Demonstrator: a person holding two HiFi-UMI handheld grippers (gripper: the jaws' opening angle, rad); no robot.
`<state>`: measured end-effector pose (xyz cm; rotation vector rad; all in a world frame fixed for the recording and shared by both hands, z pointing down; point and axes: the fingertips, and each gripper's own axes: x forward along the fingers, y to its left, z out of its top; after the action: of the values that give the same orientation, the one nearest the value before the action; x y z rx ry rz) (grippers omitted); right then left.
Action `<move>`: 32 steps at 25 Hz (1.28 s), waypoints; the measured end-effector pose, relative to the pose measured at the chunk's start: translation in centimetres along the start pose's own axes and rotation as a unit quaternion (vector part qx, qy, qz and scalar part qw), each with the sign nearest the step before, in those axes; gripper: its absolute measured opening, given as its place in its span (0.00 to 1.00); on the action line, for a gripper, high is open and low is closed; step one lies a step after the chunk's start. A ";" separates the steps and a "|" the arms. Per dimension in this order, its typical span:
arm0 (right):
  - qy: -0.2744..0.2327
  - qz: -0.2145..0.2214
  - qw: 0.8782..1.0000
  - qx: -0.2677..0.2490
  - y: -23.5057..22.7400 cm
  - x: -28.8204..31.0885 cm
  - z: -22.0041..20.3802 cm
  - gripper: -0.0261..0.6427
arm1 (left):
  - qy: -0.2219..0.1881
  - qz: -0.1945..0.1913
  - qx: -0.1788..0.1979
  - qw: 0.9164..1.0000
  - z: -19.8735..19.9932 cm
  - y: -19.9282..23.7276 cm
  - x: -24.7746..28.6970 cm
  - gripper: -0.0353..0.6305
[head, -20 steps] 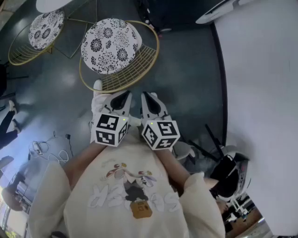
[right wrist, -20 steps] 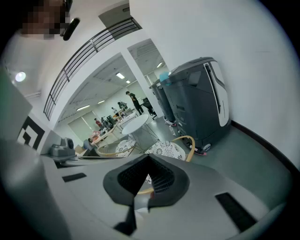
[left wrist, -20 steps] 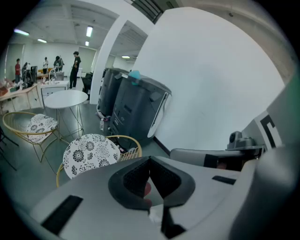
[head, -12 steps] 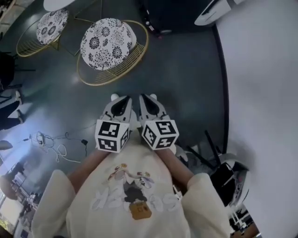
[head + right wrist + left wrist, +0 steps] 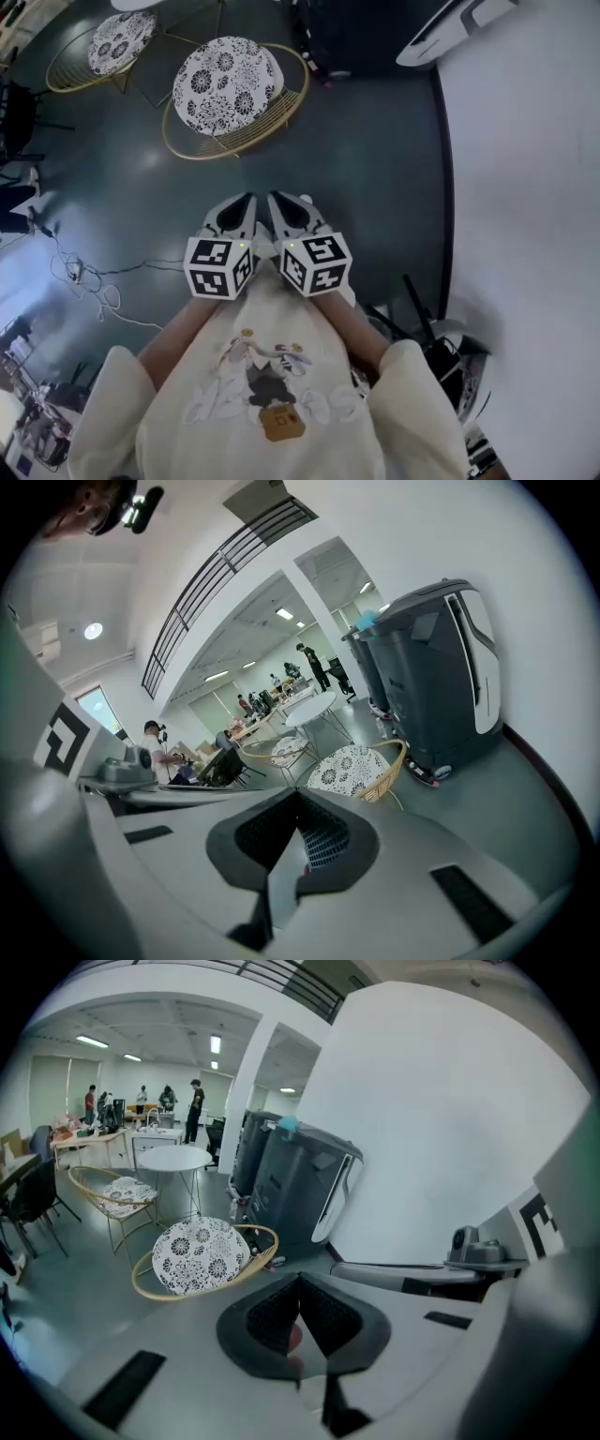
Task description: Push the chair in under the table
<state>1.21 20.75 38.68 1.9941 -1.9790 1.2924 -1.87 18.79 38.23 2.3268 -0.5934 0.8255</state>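
A gold wire chair point(image 5: 230, 89) with a black-and-white flowered cushion stands on the dark floor ahead of me, apart from both grippers. Beyond it a round white table point(image 5: 173, 1159) stands on thin legs, also seen as the table point(image 5: 309, 708) in the right gripper view. The same chair point(image 5: 202, 1252) shows in the left gripper view, and as the chair point(image 5: 356, 769) in the right one. My left gripper point(image 5: 246, 202) and right gripper point(image 5: 277, 202) are held side by side near my chest, both shut, with nothing between the jaws.
A second flowered chair point(image 5: 120, 42) stands at the far left by the table. A dark grey machine point(image 5: 295, 1185) stands against the white wall point(image 5: 525, 187). Cables point(image 5: 89, 281) lie on the floor at left. Black stand legs point(image 5: 422, 314) are at my right.
The grippers were close to the chair's near rim; now a stretch of floor lies between them and the chair. Both stayed shut and side by side.
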 end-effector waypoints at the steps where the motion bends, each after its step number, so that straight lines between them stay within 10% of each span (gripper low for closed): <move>1: 0.003 -0.001 1.000 -0.002 0.2 -0.1 -0.2 0.05 | -0.003 0.003 -0.008 1.000 -0.3 0.3 -0.4 0.07; 15: 0.061 -0.011 0.993 -0.100 8.0 5.2 -4.4 0.05 | -0.063 0.027 -0.108 0.992 -3.6 11.6 -7.4 0.07; 32: 0.196 -0.021 0.970 -0.141 -5.1 13.6 -1.7 0.05 | 0.012 0.011 -0.190 0.982 -2.2 12.7 6.9 0.07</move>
<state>2.38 11.72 50.14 1.5076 -1.8020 1.2022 -5.23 9.67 49.10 1.9637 -0.7008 0.6821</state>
